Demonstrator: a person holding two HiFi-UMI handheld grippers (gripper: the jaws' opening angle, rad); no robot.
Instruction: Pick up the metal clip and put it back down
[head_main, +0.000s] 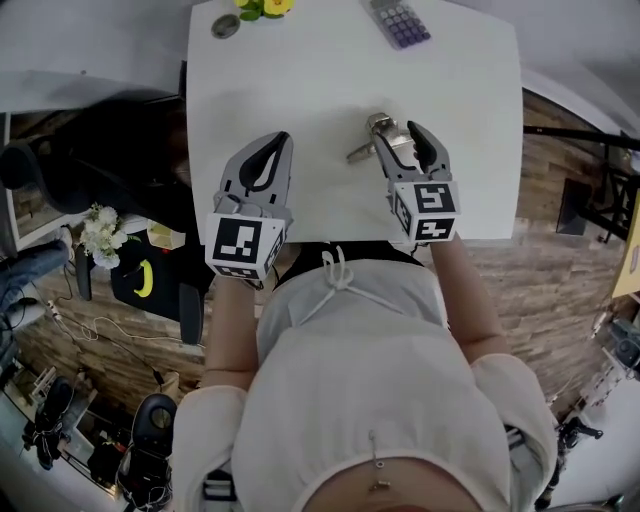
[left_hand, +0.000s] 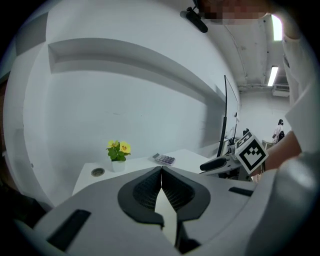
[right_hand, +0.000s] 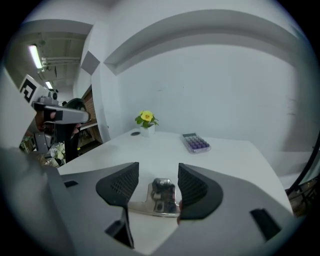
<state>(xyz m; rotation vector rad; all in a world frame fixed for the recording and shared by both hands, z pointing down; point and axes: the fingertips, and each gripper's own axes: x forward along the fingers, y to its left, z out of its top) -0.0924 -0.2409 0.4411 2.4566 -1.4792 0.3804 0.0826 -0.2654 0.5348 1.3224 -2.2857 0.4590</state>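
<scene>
The metal clip (right_hand: 162, 196) lies on the white table (head_main: 300, 80) right of its middle and toward the near edge, its shiny body between the two jaws of the right gripper (right_hand: 157, 172) and one flat arm sticking out leftward past them. The jaws stand apart, one on each side of the clip. It sits closer to the right-hand jaw, though whether that pad touches it cannot be told. In the head view the clip (head_main: 372, 135) shows just at the tips of the right gripper (head_main: 397, 135). The left gripper (head_main: 268, 150) is to the left of it, over bare tabletop and well apart from the clip; its own view shows the left gripper (left_hand: 161, 172) with jaws pressed together and nothing in them. At the far edge of the table are a purple-keyed calculator (head_main: 400, 20) on the right, a small pot of yellow flowers (head_main: 262, 8) near the middle and, left of that, a round grey disc (head_main: 225, 27).
</scene>
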